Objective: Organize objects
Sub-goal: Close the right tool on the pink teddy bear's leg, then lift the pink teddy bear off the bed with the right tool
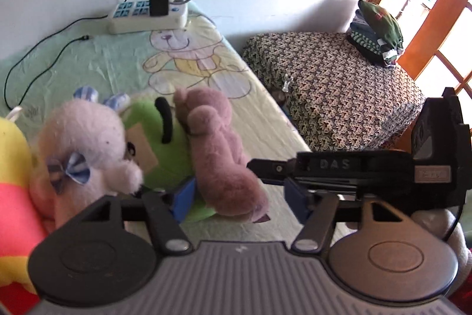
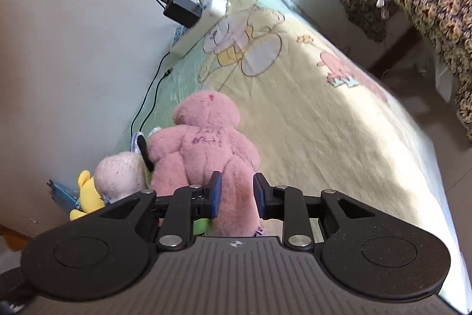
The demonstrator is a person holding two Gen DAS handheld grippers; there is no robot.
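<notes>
Pink plush bear [image 2: 203, 149] lies face-down on the bed [image 2: 339, 123], leaning on the green toy [image 1: 147, 123] in the row by the wall. My right gripper [image 2: 234, 194] straddles its leg, jaws partly open, pads not pressing the fur; probably just placed or about to be taken. My left gripper [image 1: 239, 197] hangs wide open, empty. Fur is soft, matted, rounded.

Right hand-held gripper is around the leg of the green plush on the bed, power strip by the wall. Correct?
Not quite. The right wrist view shows the right hand-held gripper with its jaws either side of the leg of the pink plush bear, not the green plush. The rest holds: it lies on the bed, power strip by the wall.
</notes>
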